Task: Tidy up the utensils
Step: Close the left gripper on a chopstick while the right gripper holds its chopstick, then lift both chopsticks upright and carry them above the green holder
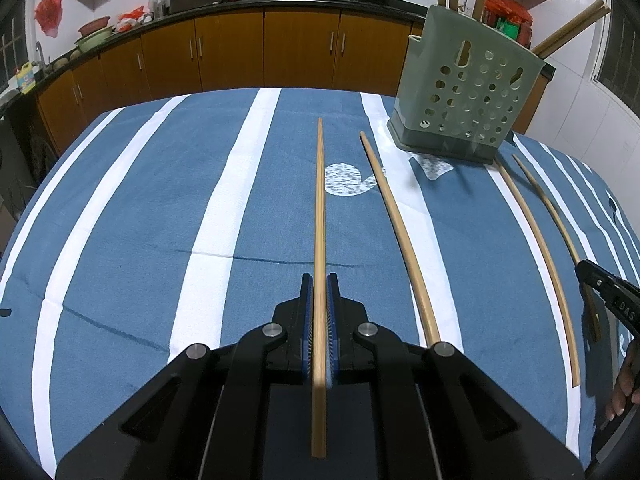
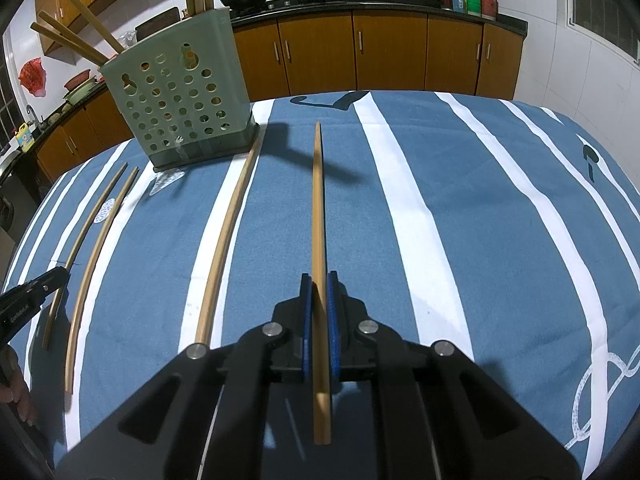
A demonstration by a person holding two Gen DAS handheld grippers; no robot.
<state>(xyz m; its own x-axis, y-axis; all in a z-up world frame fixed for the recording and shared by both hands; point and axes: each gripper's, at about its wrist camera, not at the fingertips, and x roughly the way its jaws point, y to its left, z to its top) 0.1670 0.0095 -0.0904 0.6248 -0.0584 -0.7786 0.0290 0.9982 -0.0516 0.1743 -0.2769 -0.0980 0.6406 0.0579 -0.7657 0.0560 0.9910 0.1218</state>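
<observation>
My left gripper (image 1: pixel 319 280) is shut on a wooden chopstick (image 1: pixel 319 208) that runs forward between its blue pads. My right gripper (image 2: pixel 319 278) is shut on another chopstick (image 2: pixel 318 208) the same way. A green perforated utensil holder (image 1: pixel 466 92) stands on the striped cloth and has several chopsticks in it; it also shows in the right wrist view (image 2: pixel 182 100). Loose chopsticks lie on the cloth: one right of my left gripper (image 1: pixel 400 236), and one left of my right gripper (image 2: pixel 228 236). The right gripper shows at the left view's right edge (image 1: pixel 608 292).
The table is covered by a blue and white striped cloth (image 1: pixel 160 220). Behind it runs a kitchen counter with brown cabinets (image 1: pixel 280 48), woks and bowls. Two more chopsticks (image 2: pixel 92 256) lie at the far left of the right wrist view, by the left gripper's tip (image 2: pixel 36 292).
</observation>
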